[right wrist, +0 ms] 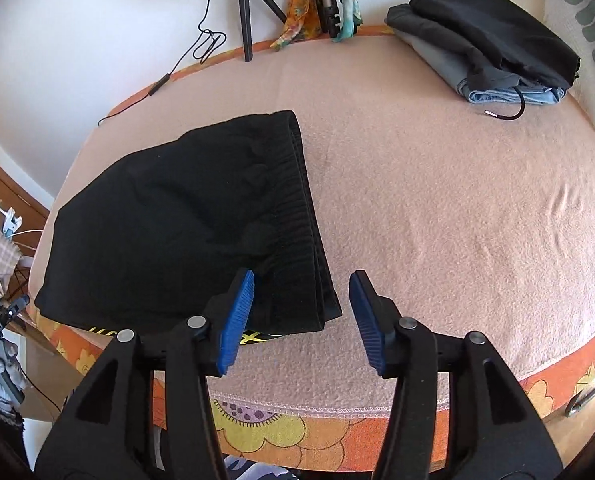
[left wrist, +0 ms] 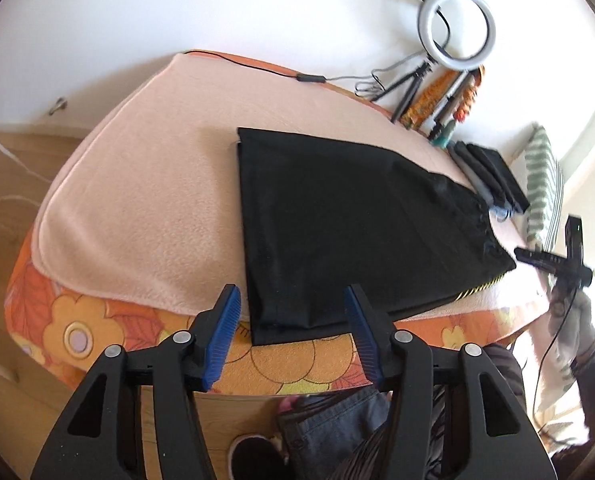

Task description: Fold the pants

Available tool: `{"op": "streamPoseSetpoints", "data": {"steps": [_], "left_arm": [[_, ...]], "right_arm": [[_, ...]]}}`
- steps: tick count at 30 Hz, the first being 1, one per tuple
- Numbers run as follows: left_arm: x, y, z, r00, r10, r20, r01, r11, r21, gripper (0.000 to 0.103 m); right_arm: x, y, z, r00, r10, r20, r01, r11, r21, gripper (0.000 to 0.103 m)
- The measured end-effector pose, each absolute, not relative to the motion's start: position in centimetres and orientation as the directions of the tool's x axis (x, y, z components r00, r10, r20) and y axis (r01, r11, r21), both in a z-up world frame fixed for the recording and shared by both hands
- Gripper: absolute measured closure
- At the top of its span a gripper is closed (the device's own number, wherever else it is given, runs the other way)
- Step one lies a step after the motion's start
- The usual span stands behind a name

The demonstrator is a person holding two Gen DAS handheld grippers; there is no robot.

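Observation:
Black pants [left wrist: 337, 224] lie folded lengthwise on the pink blanket [left wrist: 145, 200], leg ends hanging a little over the near edge. In the right wrist view the pants [right wrist: 177, 220] show their ribbed waistband at the right side and a yellow print under the near edge. My left gripper [left wrist: 293, 332] is open, its blue pads either side of the leg ends, just above them. My right gripper [right wrist: 301, 320] is open and empty, hovering above the waistband's near corner.
A stack of folded clothes [right wrist: 489, 44] lies at the far right of the bed [right wrist: 417, 208]. A tripod [right wrist: 245, 12] with a ring light [left wrist: 457, 26] and cables stands at the far wall. A striped pillow [left wrist: 545, 184] is at the right. Wooden floor [left wrist: 5, 184] lies left.

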State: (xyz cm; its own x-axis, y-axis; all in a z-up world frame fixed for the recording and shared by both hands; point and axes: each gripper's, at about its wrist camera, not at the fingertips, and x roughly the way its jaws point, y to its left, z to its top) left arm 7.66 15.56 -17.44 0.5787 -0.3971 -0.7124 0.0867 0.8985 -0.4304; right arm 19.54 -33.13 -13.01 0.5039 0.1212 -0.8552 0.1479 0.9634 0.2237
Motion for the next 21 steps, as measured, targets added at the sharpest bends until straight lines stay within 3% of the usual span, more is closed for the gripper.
{"op": "streamPoseSetpoints", "data": {"steps": [7,17,21], "left_arm": [[7.4,18.0,-20.0,0.561,-0.519,-0.645,-0.103,0.729,-0.677,0.049],[7.6,16.5,-21.4,0.547,-0.510,-0.664,-0.231,0.671,-0.705,0.049],[7.6,16.8,-22.2,0.572,-0.534,-0.622,-0.255,0.606,-0.754,0.049]], "right_arm": [[17.8,-32.0,-9.8,0.586,0.195,-0.786,0.122,0.938,0.323,0.042],[16.8,-30.3,-8.2,0.620,0.262,-0.739,0.093,0.911,0.402,0.041],[16.9,-30.1,-8.0,0.626,0.268,-0.732,0.093,0.907,0.411,0.041]]}}
